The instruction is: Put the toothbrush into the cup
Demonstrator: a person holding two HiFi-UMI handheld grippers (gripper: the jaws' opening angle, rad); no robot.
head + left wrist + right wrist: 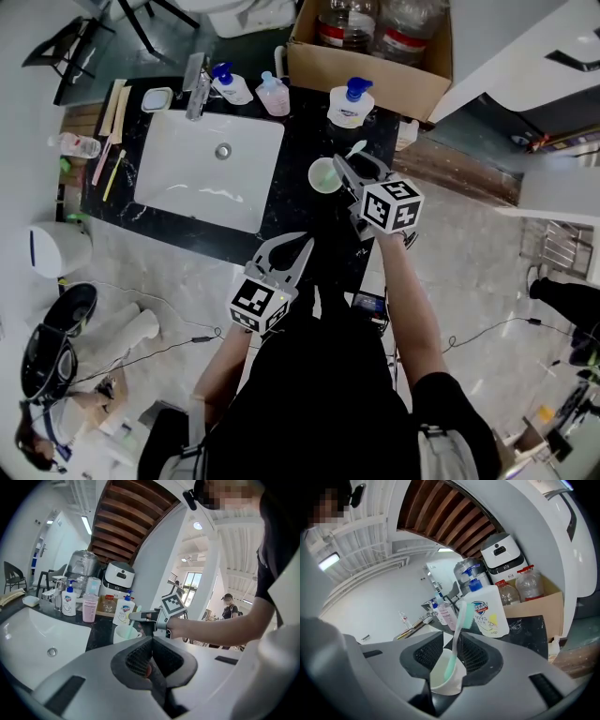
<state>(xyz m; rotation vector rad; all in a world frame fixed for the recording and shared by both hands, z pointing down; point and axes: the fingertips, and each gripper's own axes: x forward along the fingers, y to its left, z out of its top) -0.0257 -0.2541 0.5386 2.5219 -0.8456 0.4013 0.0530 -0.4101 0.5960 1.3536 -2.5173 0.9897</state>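
Observation:
A white cup [324,175] stands on the black counter [291,202] to the right of the sink. A mint-green toothbrush [457,634] stands in the cup [447,672], leaning, with its head up [356,148]. My right gripper [345,169] is just beside the cup. Its jaws [457,641] stand apart on either side of the brush handle and do not press on it. My left gripper [289,246] hangs off the counter's front edge, shut and with nothing in it [151,648]. In the left gripper view the cup [125,633] and the right gripper [140,616] show ahead.
The white sink basin [211,169] fills the counter's left part, with a faucet [197,84] behind it. Soap bottles [350,101] [232,86] and a pink bottle [273,94] line the back. A cardboard box [375,56] holds large bottles. Loose toothbrushes [112,164] lie far left.

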